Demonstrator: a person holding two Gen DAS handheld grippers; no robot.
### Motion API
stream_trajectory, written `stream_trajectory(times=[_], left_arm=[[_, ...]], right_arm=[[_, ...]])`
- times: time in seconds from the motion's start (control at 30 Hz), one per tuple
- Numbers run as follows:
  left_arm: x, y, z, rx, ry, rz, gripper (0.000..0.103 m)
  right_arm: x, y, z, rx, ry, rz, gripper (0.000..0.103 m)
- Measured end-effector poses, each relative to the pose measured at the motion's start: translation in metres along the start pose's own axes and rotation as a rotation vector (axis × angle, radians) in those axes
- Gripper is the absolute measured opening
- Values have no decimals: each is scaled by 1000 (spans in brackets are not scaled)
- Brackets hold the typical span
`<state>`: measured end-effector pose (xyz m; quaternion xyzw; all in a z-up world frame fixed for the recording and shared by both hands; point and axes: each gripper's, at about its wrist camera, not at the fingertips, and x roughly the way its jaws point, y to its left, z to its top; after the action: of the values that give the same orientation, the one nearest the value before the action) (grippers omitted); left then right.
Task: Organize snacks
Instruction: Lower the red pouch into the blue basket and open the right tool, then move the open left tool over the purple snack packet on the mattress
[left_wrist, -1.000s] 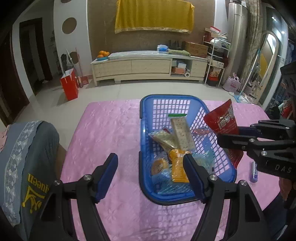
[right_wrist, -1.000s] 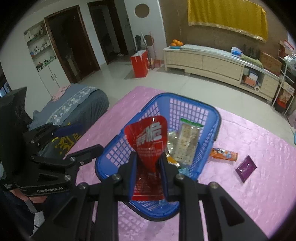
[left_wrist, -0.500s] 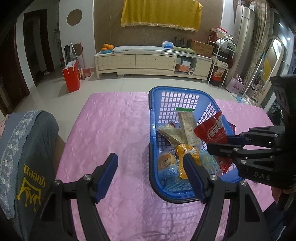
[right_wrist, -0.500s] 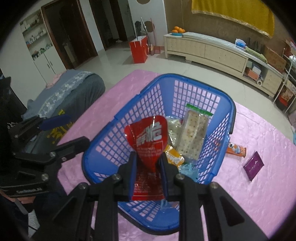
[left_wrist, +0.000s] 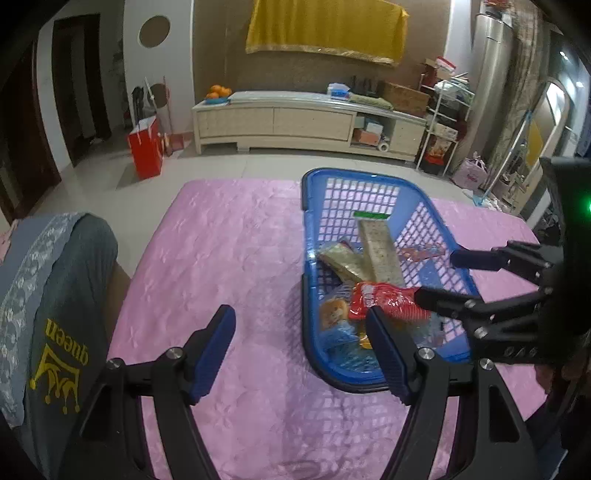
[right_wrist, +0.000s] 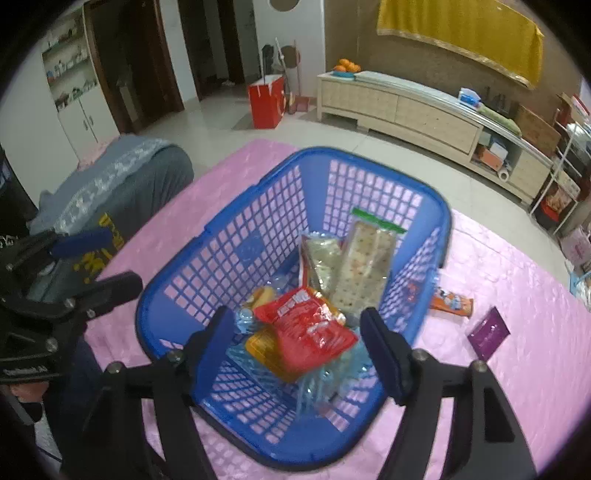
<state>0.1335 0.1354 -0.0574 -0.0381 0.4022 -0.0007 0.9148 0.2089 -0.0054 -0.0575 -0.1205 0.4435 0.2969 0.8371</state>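
Observation:
A blue mesh basket (right_wrist: 369, 157) (left_wrist: 351, 173) stands on the pink tablecloth (left_wrist: 229, 240). A red snack packet (right_wrist: 306, 328) (left_wrist: 384, 301) lies loose in it on top of other wrapped snacks, beside a long cracker pack (right_wrist: 365, 266). My right gripper (right_wrist: 297, 317) (left_wrist: 437, 275) hovers over the basket's near end with its jaws opening, and the pads are clear of the red packet below them. My left gripper (left_wrist: 299, 317) (right_wrist: 122, 258) is open and holds nothing, just left of the basket above the cloth.
An orange snack (right_wrist: 450, 304) and a purple packet (right_wrist: 489, 332) lie on the cloth right of the basket. A grey garment (left_wrist: 55, 295) with yellow lettering sits at the table's left edge. A low cabinet (left_wrist: 295, 122) stands across the floor.
My right gripper let go of the red packet, which dropped flat onto the snacks in the basket. The gripper sank slightly over the basket. The left gripper stayed put.

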Motion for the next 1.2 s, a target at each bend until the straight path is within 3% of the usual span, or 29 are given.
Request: stream_trajectory(times=[0.13, 0.37, 0.63, 0.9, 1.2], left_arm=[[-11, -14, 1, 24, -24, 0, 82], [-27, -52, 10, 60, -57, -16, 82], [-28, -109, 14, 154, -72, -67, 82], [-8, -177, 22, 242, -58, -131, 82], [46, -233, 27, 223, 32, -155, 82]], right_arm=[[-26, -13, -3, 19, -35, -1, 79], [-79, -45, -15, 64, -91, -38, 83], [-119, -81, -43, 102, -124, -142, 85], [-134, -125, -74, 162, -118, -191, 85], [-125, -187, -94, 257, -95, -225, 85]])
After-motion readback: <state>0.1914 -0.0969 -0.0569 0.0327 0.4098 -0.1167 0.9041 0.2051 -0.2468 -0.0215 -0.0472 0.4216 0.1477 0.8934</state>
